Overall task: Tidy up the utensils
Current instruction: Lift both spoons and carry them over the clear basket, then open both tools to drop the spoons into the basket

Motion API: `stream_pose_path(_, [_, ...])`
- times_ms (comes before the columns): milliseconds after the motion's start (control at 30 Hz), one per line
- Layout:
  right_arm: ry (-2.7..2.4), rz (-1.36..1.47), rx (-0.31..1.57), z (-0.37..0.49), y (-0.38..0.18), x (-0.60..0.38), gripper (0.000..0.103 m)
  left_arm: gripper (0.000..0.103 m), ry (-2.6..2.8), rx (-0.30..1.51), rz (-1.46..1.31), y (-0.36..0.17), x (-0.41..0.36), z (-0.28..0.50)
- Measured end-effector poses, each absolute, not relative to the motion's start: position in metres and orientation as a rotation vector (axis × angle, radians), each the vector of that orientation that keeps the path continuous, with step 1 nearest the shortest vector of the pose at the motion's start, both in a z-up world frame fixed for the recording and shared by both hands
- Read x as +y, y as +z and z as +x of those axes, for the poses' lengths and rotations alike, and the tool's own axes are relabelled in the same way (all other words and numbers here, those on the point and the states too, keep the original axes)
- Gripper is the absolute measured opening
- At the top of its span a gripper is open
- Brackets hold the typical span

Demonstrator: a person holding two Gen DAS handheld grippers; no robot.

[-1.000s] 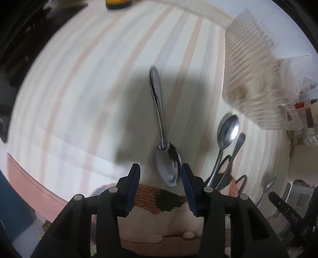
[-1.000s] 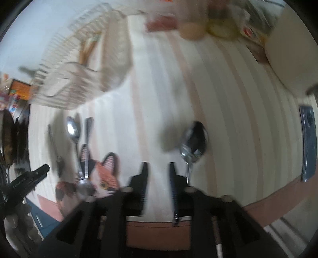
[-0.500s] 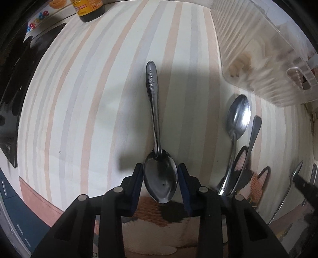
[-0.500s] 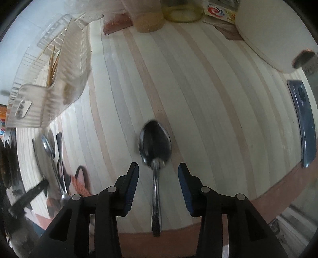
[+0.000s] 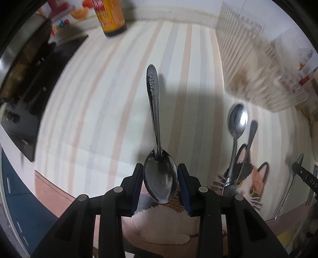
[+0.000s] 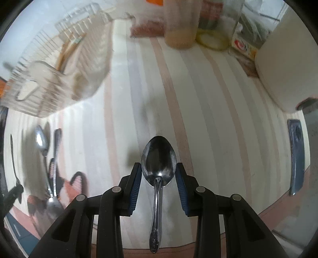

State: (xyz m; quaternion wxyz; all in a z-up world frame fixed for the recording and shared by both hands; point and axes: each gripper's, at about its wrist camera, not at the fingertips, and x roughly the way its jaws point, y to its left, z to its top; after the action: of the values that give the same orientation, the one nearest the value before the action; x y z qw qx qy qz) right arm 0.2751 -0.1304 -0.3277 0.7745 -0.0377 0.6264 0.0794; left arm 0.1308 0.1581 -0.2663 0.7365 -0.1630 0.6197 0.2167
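The left gripper [image 5: 160,179] holds a spoon [image 5: 159,158] by its bowl, handle pointing away. A sauce bottle [image 5: 110,16] stands far left; a clear rack [image 5: 256,65] sits right, above spoons on a cat mat [image 5: 248,178]. The right gripper [image 6: 158,179] pinches another spoon's bowl [image 6: 158,170]. Only its view shows jars [image 6: 181,23].

You are working in a home kitchen. The striped tablecloth [image 5: 95,111] covers a table that carries everyday clutter: a clear plastic dish rack [image 6: 59,65] with wooden utensils standing in it, a dark sauce bottle with a yellow label [image 5: 111,17], and food jars [image 6: 181,23] beside a small carton [image 6: 243,47]. You can see a cat-print placemat [image 5: 246,178] with 2 pieces of cutlery [image 5: 237,127] lying on it, and a white appliance [image 6: 286,65] at the right edge, all typical of household dining.
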Motion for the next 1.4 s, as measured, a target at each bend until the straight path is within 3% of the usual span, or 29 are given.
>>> stream_pose_path(200, [0.249, -0.036, 1.235, 0.275, -0.280, -0.129, 0.036, 0.031, 0.471, 1.198, -0.320, -0.194, 0.151, 0.128])
stream_pose_path(467, [0.402, 0.144, 1.139, 0.345, -0.192, -0.102, 0.036, 0.031, 0.275, 1.071, -0.391, -0.118, 0.162, 0.209])
stream_pose_path(600, [0.415, 0.187, 1.119, 0.386, -0.165, -0.078, 0.036, 0.031, 0.185, 1.071, -0.460, -0.110, 0.159, 0.255])
stream_pose_path(867, [0.391, 0.190, 1.188, 0.454, -0.190, -0.041, 0.037, 0.033, 0.067, 1.169, -0.502, -0.140, 0.156, 0.341])
stream_pose_path(933, [0.422, 0.157, 1.297, 0.467, -0.212, -0.022, 0.042, 0.033, 0.082, 1.171, -0.492, -0.144, 0.158, 0.350])
stream_pose_path(1000, [0.398, 0.169, 1.288, 0.463, -0.215, -0.030, 0.051, 0.033, 0.107, 1.158, -0.476, -0.145, 0.159, 0.343])
stream_pose_path(1067, [0.357, 0.176, 1.253, 0.444, -0.214, -0.049, 0.051, 0.045, 0.165, 1.140, -0.417, -0.146, 0.159, 0.320])
stream_pose_path(1133, [0.333, 0.185, 1.245, 0.421, -0.214, -0.061, 0.051, 0.069, 0.227, 1.135, -0.361, -0.151, 0.161, 0.297])
stream_pose_path(1200, [0.325, 0.169, 1.247, 0.382, -0.215, -0.075, 0.051, 0.071, 0.287, 1.115, -0.337, -0.159, 0.163, 0.265])
stream_pose_path(1300, [0.317, 0.139, 1.319, 0.325, -0.244, -0.079, 0.052, 0.097, 0.399, 1.115, -0.258, -0.180, 0.163, 0.224])
stream_pose_path(1400, [0.331, 0.132, 1.415, 0.293, -0.290, -0.067, 0.052, 0.099, 0.440, 1.162, -0.231, -0.212, 0.164, 0.193])
